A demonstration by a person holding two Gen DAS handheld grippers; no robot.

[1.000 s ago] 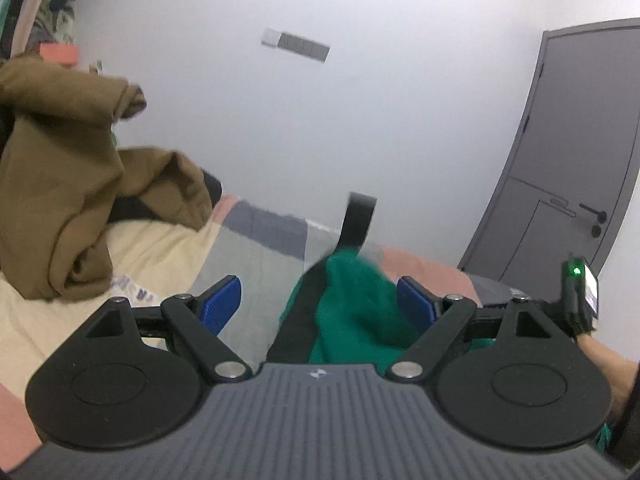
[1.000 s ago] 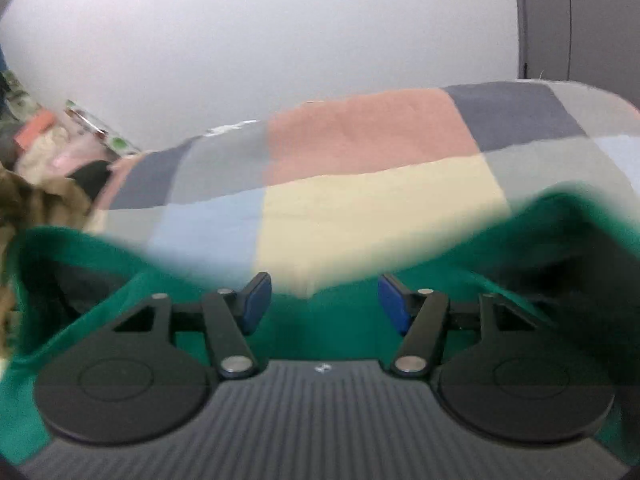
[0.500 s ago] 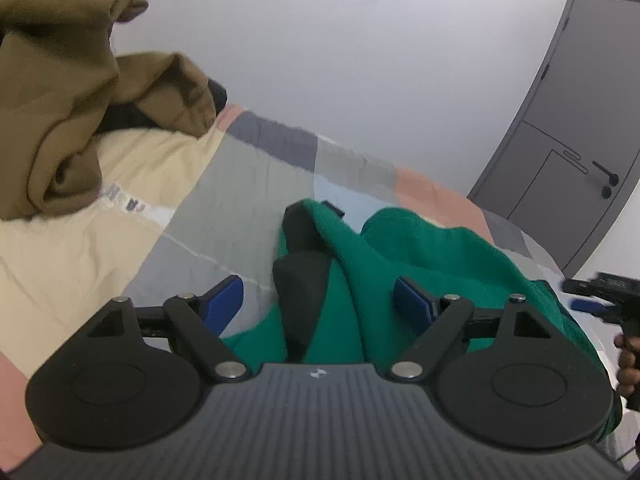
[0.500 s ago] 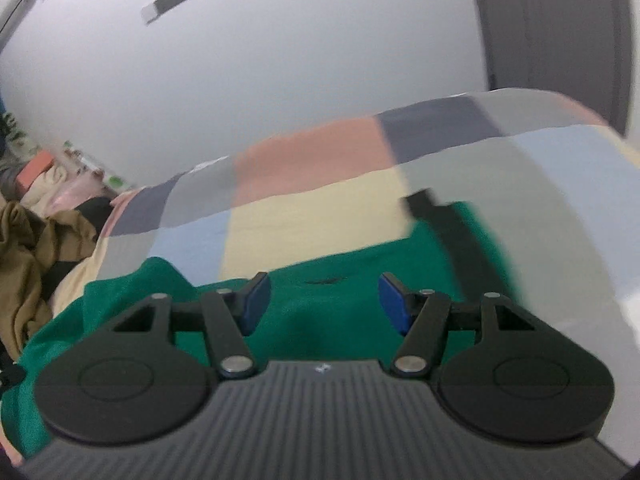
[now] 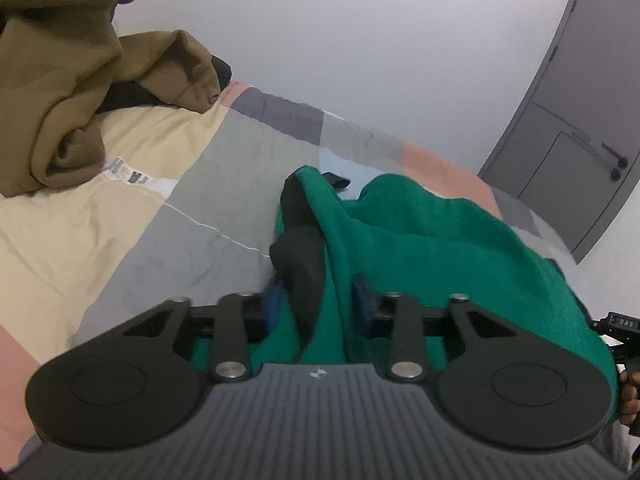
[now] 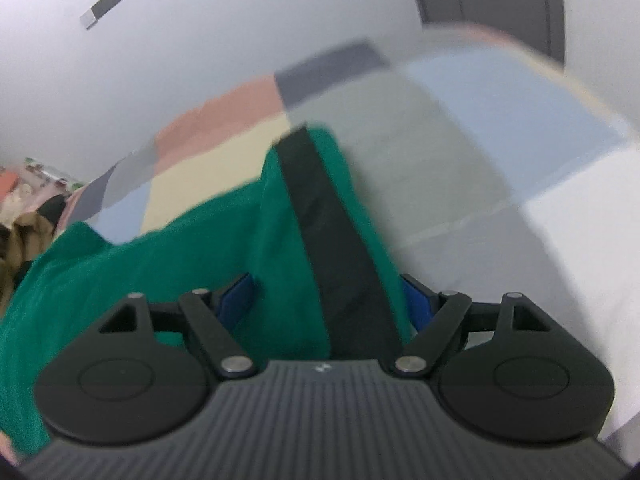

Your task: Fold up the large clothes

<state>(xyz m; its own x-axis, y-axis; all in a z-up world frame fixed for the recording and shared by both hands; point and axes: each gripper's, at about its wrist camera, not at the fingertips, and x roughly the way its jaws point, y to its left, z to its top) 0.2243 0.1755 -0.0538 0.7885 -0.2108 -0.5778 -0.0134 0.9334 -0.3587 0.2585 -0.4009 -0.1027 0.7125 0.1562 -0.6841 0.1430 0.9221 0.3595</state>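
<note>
On the patchwork bed (image 5: 192, 208) the green garment (image 5: 432, 248) lies bunched, its soft knit heaped in rounded folds with a black band (image 6: 332, 248) running along one edge. A second ago it hung higher and looser between the claws; now it has settled onto the quilt, so the laying-out seems nearly done. The left claw (image 5: 316, 300) is closing, its blue pads narrowing on a fold of green and black cloth between them. The right claw (image 6: 324, 296) is opening wide, the banded edge lying between its pads, likely released. A brown garment (image 5: 72, 80), heavy and crumpled, sits well apart by the wall.
</note>
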